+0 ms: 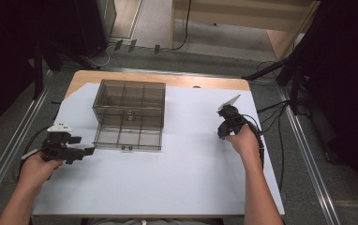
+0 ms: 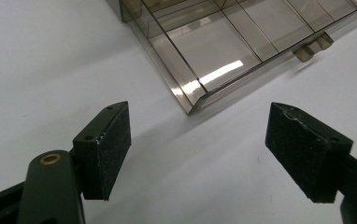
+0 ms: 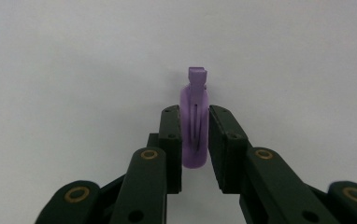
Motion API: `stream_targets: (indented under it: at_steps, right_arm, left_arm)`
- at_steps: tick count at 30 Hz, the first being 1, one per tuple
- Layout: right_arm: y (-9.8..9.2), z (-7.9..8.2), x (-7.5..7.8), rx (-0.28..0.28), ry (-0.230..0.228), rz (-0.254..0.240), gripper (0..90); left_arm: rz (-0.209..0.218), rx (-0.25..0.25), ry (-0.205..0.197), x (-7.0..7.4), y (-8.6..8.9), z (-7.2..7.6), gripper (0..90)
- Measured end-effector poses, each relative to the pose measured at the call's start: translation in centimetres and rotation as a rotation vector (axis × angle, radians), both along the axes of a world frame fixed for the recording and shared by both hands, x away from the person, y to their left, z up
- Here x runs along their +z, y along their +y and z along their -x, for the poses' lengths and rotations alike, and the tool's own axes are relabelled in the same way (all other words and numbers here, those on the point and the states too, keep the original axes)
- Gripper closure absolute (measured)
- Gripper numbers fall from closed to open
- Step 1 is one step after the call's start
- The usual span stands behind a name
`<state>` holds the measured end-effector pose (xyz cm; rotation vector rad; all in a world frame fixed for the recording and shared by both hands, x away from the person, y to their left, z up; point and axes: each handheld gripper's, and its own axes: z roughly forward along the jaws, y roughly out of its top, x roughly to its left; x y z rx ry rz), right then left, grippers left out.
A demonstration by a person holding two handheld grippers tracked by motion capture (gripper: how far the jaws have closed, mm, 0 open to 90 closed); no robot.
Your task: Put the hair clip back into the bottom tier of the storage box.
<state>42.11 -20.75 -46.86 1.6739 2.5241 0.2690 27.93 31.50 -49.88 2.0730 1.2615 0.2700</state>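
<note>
While the left hand-held gripper point(image 2: 197, 154) gapes, the right hand-held gripper point(image 3: 195, 142) clamps a purple clip point(image 3: 194, 126) (smooth plastic).

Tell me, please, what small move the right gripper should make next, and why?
Probably carry it left toward the clear compartment box: the right gripper is shut on a small purple clip, away from the box, whose compartments look empty.

Purple clip point(image 3: 195, 126) lower part hidden between gripper pads point(image 3: 173, 140).

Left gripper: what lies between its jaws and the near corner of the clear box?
Nothing. In the left gripper view, bare white tabletop runs from the open left gripper to the compartment box corner; the high view agrees.
</note>
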Motion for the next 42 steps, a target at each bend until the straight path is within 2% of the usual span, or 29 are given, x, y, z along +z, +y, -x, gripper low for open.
stream_targets:
  at_steps: [8,15,24,38,42]
  right_arm:
    - [1.1,0.4,0.7,0.028,-0.009,-0.012,77.2]
    - [2.3,0.9,1.3,0.076,-0.023,-0.042,77.2]
    - [3.2,1.4,1.9,0.099,-0.039,-0.080,77.2]
    - [5.3,2.1,2.4,0.202,-0.071,-0.123,77.2]
    - [5.7,2.3,2.6,0.214,-0.078,-0.124,77.1]
  left_arm:
    - [0.006,0.002,-0.008,0.0,0.1,0.0,23.3]
    - [0.000,-0.005,-0.005,0.1,0.0,0.0,23.3]
    - [-0.001,-0.010,0.000,0.0,-0.1,-0.1,23.3]
    - [-0.004,-0.002,-0.004,0.0,-0.2,0.0,23.3]
    - [-0.006,-0.001,-0.003,0.0,-0.2,0.1,23.3]
